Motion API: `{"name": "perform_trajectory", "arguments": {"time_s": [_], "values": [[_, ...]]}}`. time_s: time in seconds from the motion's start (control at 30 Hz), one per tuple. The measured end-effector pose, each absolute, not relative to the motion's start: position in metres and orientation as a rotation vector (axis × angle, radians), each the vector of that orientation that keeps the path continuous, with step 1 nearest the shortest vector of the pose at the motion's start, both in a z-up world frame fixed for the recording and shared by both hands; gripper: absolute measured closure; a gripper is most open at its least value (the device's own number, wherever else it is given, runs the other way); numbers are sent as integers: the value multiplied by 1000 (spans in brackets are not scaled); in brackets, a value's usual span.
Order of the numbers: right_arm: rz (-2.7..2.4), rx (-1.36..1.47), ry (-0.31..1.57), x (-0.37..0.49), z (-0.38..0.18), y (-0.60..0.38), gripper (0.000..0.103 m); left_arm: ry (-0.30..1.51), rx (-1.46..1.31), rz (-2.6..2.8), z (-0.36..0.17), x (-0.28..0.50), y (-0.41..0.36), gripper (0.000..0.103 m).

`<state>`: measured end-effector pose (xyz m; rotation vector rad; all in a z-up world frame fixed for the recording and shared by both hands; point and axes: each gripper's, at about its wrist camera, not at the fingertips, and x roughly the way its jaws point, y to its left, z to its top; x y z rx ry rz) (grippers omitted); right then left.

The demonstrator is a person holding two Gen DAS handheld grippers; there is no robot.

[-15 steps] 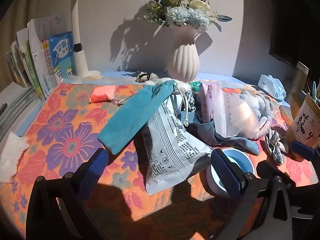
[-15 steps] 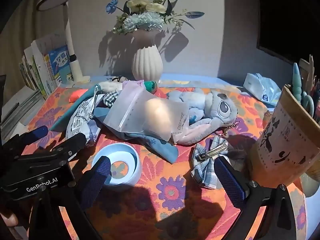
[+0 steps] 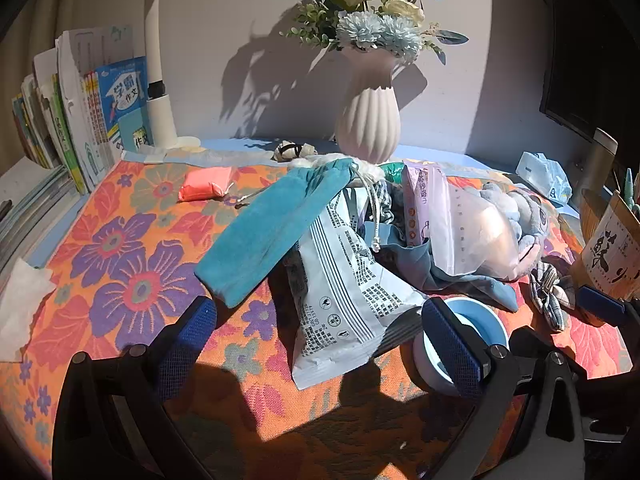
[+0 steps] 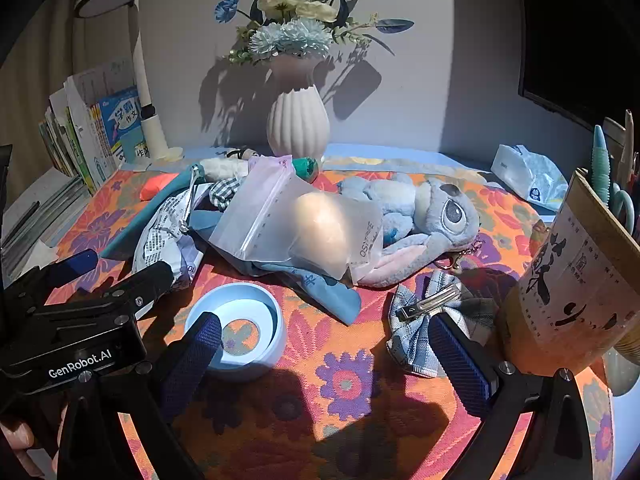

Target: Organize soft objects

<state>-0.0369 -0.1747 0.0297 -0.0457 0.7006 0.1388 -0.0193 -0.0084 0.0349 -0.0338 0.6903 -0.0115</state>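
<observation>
Both grippers gape wide with nothing between their jaws: the left gripper [image 3: 320, 344] before the white printed packet [image 3: 344, 280], the right gripper [image 4: 332, 356] just right of the blue bowl [image 4: 240, 332]. Beyond the bowl, a clear zip bag [image 4: 296, 224] lies on the plush toy [image 4: 432, 212]; a teal pouch [image 3: 272, 232] lies left of them. Farthest behind the bowl stands the white vase [image 4: 298, 124].

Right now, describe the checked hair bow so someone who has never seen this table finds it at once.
Start at the white ribbed vase and come forward past the blue plush toy. The checked hair bow lies flat on the flowered cloth beside the brown paper canister. A silver metal clip across its top sets it apart.
</observation>
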Motion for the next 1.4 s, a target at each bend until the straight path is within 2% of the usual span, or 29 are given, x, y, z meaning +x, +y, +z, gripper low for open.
{"name": "perform_trajectory", "arguments": {"time_s": [1.4], "values": [[145,-39,718,-33,31,-176,0,691,-35,-15,34,-20,-7,1]]}}
